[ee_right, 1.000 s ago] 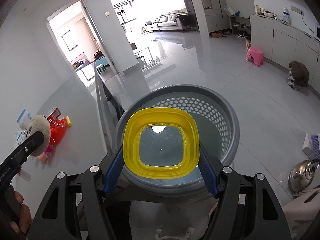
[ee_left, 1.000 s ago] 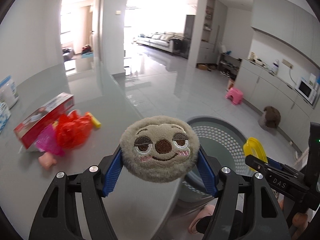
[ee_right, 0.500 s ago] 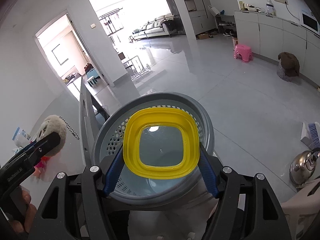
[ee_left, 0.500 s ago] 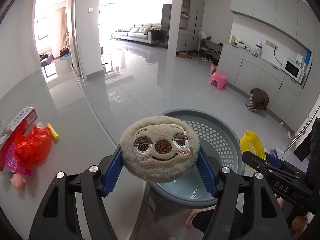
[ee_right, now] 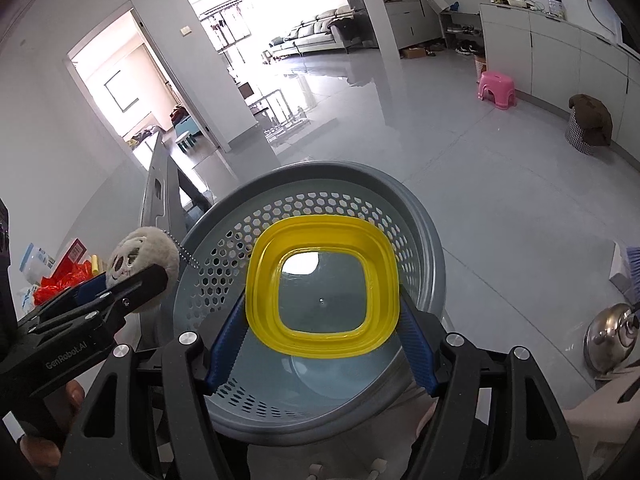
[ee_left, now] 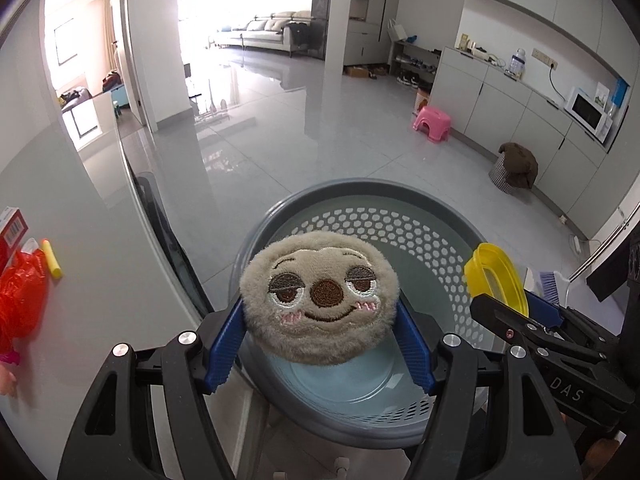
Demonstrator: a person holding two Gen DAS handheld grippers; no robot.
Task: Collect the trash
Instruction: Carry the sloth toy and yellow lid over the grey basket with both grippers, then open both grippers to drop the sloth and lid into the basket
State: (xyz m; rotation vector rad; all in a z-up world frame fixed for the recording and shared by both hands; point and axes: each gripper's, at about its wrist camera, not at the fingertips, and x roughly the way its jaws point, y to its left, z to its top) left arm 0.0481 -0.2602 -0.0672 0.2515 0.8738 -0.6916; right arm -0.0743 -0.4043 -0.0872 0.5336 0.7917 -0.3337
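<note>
My left gripper (ee_left: 320, 344) is shut on a round plush sloth face (ee_left: 319, 296) and holds it above the grey perforated basket (ee_left: 360, 196). My right gripper (ee_right: 320, 344) is shut on a yellow-rimmed clear lid (ee_right: 322, 340) and holds it above the same basket (ee_right: 424, 236). In the right wrist view the plush (ee_right: 140, 268), with a bead chain, is at the basket's left rim. In the left wrist view the lid (ee_left: 496, 276) is at the basket's right side. The basket looks empty inside.
A grey table (ee_left: 100, 272) at the left carries a red plastic bag (ee_left: 20, 296), a yellow stick (ee_left: 52, 264) and a red box (ee_left: 10, 232). A pink stool (ee_left: 432, 120), a covered bin (ee_left: 514, 168) and a steel kettle (ee_right: 612, 336) stand on the floor.
Both grippers have moved right from the table to above the basket. The basket now fills the lower middle of both views. Each still holds its object.
</note>
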